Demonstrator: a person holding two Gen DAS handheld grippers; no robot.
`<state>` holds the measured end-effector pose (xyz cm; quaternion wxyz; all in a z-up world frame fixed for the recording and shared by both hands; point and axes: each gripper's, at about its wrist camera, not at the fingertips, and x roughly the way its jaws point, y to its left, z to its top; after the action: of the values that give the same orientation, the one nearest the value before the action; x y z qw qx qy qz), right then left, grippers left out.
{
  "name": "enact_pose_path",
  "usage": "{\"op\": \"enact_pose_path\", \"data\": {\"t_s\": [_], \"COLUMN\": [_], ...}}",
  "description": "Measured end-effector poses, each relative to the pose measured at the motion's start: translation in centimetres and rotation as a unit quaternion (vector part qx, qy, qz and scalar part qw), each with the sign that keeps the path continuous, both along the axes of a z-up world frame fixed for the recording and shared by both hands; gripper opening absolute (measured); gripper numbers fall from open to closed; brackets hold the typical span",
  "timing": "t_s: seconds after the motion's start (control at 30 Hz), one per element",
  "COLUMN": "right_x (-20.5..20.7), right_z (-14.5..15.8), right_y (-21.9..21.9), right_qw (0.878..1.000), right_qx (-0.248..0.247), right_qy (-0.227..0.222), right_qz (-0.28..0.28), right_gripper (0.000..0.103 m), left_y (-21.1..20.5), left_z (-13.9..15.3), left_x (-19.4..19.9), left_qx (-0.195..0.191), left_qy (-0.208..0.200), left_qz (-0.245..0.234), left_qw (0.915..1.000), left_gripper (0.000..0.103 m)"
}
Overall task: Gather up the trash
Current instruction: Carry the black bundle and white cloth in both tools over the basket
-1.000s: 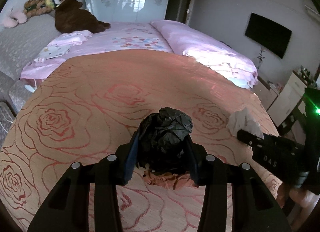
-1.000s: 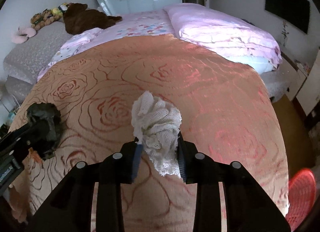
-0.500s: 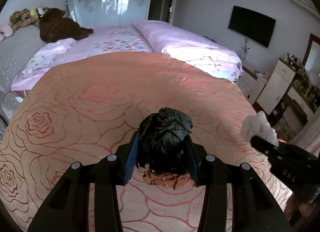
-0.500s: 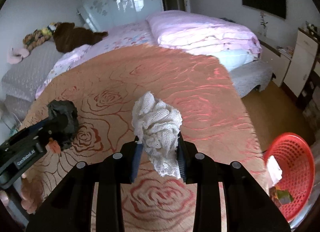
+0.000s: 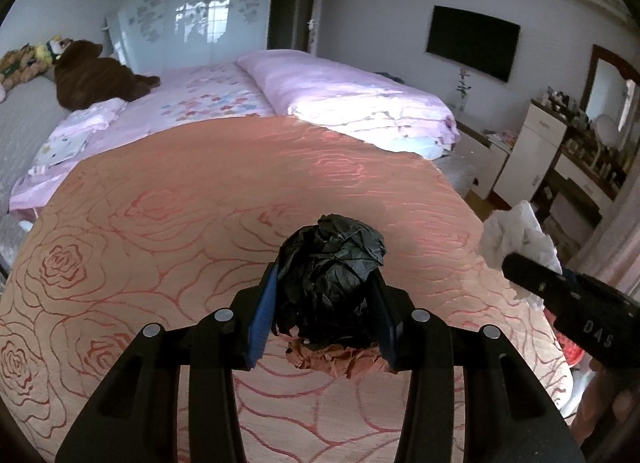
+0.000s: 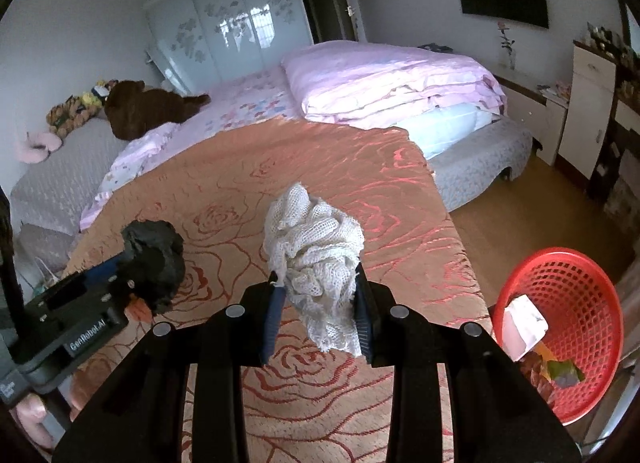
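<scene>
My left gripper [image 5: 324,287] is shut on a crumpled black plastic wad [image 5: 332,259], with a scrap of brown paper [image 5: 340,359] hanging under it. In the right wrist view the same black wad [image 6: 156,259] shows at the left, held above the bedspread. My right gripper [image 6: 318,287] is shut on a bunched white net cloth [image 6: 316,247]; that white cloth [image 5: 516,239] also appears at the right edge of the left wrist view. Both loads hang over the orange rose-patterned bedspread [image 6: 360,191]. A red mesh basket [image 6: 580,291] with some paper in it stands on the floor at the lower right.
Folded pink quilts [image 6: 392,79] lie at the far end of the bed, and a brown plush toy [image 6: 148,107] at the far left. White cabinets [image 6: 588,99] line the right wall. Wooden floor [image 6: 500,223] lies between bed and basket.
Both views have swung to the right across the bed. The red basket has come fully into the right wrist view. Both grips are unchanged.
</scene>
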<state>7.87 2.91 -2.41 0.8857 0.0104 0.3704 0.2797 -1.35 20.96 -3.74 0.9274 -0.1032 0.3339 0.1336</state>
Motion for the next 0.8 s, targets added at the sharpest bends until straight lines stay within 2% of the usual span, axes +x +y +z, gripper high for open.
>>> {"op": "enact_pose_path", "data": {"t_s": [0.4,0.8], "right_x": [0.1,0.5], "right_z": [0.4,0.7], "right_y": [-3.9,-8.4], "right_qw": [0.999,0.997], "right_qx": [0.012,-0.01], "right_qy": [-0.004,-0.016], "right_qz": [-0.04,-0.075], "right_gripper": [0.031,0.031], "left_y": [-2.9,-6.5], "left_z": [-0.3,-0.6], "left_x": [1.0,3.3], "left_qx": [-0.002,-0.021], "left_qy": [0.005,0.012], "left_qz": [-0.043,-0.104], "left_qw": [0.9991,0.9942], "left_gripper": [0.041,0.041]}}
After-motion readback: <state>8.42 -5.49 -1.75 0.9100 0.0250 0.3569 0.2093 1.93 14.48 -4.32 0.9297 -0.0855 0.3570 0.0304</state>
